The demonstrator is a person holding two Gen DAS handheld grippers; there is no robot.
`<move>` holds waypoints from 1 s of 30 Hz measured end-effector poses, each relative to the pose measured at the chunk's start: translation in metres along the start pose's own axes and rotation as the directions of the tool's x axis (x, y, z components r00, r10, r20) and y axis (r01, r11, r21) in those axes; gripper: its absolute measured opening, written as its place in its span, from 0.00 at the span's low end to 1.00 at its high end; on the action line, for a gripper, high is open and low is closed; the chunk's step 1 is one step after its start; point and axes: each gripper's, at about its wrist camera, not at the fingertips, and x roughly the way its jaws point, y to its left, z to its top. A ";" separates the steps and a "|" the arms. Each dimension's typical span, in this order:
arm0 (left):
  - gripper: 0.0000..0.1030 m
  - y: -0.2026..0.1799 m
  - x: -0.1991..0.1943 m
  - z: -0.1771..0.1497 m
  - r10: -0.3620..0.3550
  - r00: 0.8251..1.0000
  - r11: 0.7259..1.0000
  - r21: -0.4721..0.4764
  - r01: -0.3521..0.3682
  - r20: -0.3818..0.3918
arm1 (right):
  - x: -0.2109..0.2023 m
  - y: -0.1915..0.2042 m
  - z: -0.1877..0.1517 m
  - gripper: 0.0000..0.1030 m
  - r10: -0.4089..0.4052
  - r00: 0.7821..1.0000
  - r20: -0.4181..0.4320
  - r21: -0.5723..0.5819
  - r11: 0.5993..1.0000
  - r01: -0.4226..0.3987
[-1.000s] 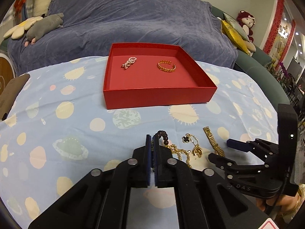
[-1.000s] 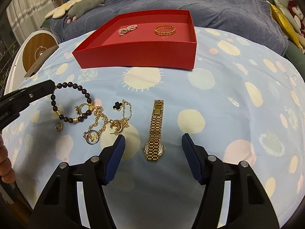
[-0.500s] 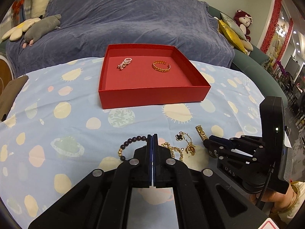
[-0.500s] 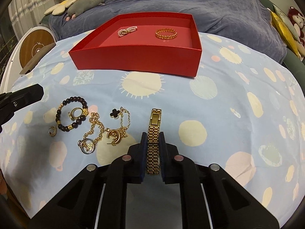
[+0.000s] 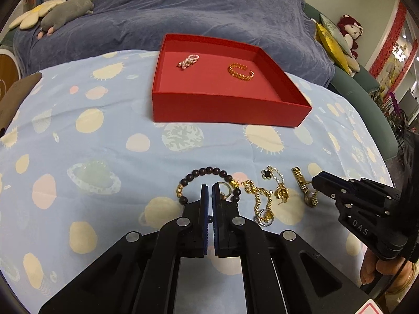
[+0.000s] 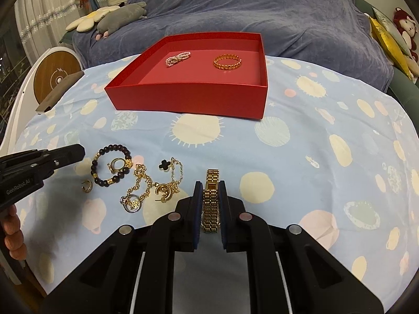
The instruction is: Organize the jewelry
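My right gripper [image 6: 210,185] is shut on the band of a gold watch [image 6: 211,201] that lies on the blue patterned cloth; in the left wrist view the watch [image 5: 301,180] sticks out beyond the right gripper [image 5: 318,183]. My left gripper [image 5: 210,187] hovers over a dark bead bracelet [image 5: 207,171], its jaws opening by a thin slit with nothing between them. Seen from the right wrist, the left gripper [image 6: 78,151] sits just left of the bracelet [image 6: 110,163]. Behind stands a red box [image 6: 188,102] holding a pearl piece [image 6: 178,59] and a gold bangle [image 6: 226,62].
Loose pieces lie between the grippers: a ring [image 6: 116,164] inside the bracelet, a small hoop earring [image 6: 87,185], a gold chain [image 6: 141,183] and a black clover charm [image 6: 165,166]. A blue-covered sofa [image 5: 183,7] with plush toys stands behind the table.
My right gripper went from wide open around the watch to shut on its band. The left gripper drew back from the bead bracelet, which now lies in a tighter loop.
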 end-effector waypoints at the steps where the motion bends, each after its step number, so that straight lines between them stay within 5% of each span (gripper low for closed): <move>1: 0.03 0.002 0.005 -0.001 0.009 1.000 1.000 -0.006 -0.009 -0.011 | 0.000 0.000 0.000 0.11 0.002 1.000 -0.002 0.000 1.000 -0.002; 8: 0.20 0.006 0.026 -0.001 0.069 0.997 0.998 -0.011 -0.069 -0.027 | -0.002 0.001 -0.001 0.11 0.009 1.000 -0.002 -0.002 1.000 -0.009; 12: 0.20 0.005 0.021 0.000 0.088 0.996 0.996 0.000 -0.088 0.002 | -0.002 0.001 -0.001 0.11 0.009 1.000 -0.002 -0.001 1.000 -0.009; 16: 0.41 0.007 0.013 0.002 0.136 0.990 0.991 -0.007 -0.136 0.045 | -0.002 0.001 -0.001 0.11 0.010 1.000 -0.003 0.000 1.000 -0.010; 21: 0.40 0.018 0.028 0.001 0.162 0.987 0.987 -0.017 -0.162 0.005 | -0.002 0.002 -0.001 0.11 0.011 1.000 -0.006 -0.001 1.000 -0.011; 25: 0.06 0.011 0.029 -0.002 0.183 0.983 0.982 0.038 -0.183 0.016 | -0.004 0.002 -0.001 0.11 0.013 1.000 0.002 0.002 1.000 -0.013; 30: 0.04 0.007 0.022 0.000 0.150 0.988 0.988 0.040 -0.151 0.030 | -0.012 0.002 0.003 0.11 0.024 1.000 0.019 0.009 1.000 -0.024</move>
